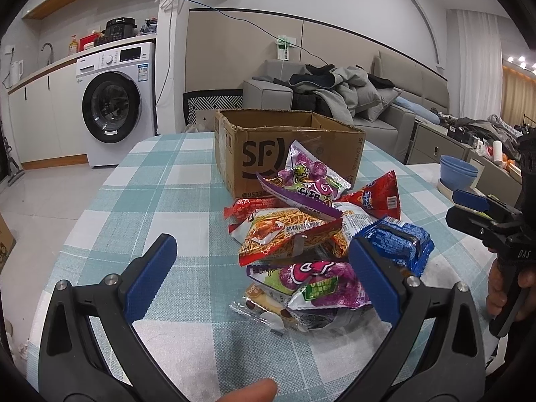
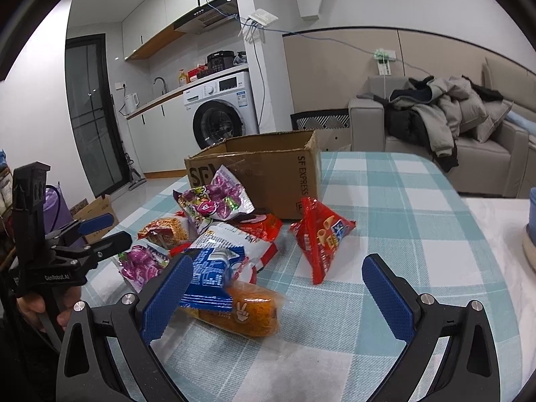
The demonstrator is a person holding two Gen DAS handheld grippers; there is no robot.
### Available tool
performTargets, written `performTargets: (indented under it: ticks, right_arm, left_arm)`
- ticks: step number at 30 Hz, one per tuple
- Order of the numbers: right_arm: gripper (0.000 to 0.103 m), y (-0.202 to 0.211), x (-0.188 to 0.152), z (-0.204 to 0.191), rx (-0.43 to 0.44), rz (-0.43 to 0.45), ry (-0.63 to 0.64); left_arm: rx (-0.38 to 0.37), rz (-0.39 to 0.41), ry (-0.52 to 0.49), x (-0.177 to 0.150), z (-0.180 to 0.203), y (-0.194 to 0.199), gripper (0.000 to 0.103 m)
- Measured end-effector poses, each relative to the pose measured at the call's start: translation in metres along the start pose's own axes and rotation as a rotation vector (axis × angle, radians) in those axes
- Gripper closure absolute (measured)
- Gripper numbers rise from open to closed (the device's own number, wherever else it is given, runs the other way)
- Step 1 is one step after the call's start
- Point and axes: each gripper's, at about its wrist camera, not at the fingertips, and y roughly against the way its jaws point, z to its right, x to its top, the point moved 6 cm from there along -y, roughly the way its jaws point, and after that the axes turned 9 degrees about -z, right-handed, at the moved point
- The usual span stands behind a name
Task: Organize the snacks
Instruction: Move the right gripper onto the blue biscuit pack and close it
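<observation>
A pile of snack packets lies on the checked tablecloth in front of an open SF cardboard box (image 1: 288, 147) (image 2: 268, 171). It holds purple candy bags (image 1: 311, 174) (image 2: 214, 197), an orange noodle-snack bag (image 1: 281, 231) (image 2: 241, 311), a red triangular packet (image 1: 378, 197) (image 2: 321, 238) and a blue cookie packet (image 1: 398, 241) (image 2: 211, 271). My left gripper (image 1: 264, 278) is open and empty, just before the near purple bag (image 1: 318, 284). My right gripper (image 2: 278, 294) is open and empty, over the orange bag and beside the blue packet.
The table (image 1: 160, 181) (image 2: 402, 201) carries a blue bowl stack (image 1: 457, 171) at its right edge. A sofa with clothes (image 1: 351, 97) (image 2: 435, 117) stands behind. A washing machine (image 1: 114, 107) is at the back left.
</observation>
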Motion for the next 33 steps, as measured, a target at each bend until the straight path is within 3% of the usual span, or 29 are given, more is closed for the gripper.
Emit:
performTargets:
  ticks: [9, 22, 28, 30, 33]
  right_arm:
    - [0.0, -0.017, 0.005, -0.028, 0.052, -0.099, 0.038]
    - [0.004, -0.05, 0.008, -0.059, 0.105, -0.202, 0.102]
    - [0.029, -0.063, 0.003, -0.061, 0.105, -0.239, 0.098]
    - [0.043, -0.062, 0.002, -0.06, 0.118, -0.24, 0.087]
    - [0.049, -0.057, 0.0, -0.059, 0.11, -0.218, 0.082]
  left_arm:
    - [-0.058, -0.083, -0.06, -0.004, 0.014, -0.008, 0.001]
    - [-0.112, -0.177, -0.057, -0.014, 0.017, -0.024, 0.001]
    - [-0.12, -0.201, -0.048, -0.013, 0.013, -0.026, 0.001]
    - [-0.127, -0.213, -0.046, -0.013, 0.013, -0.028, 0.001]
    - [-0.151, -0.232, -0.037, -0.014, 0.014, -0.029, 0.001]
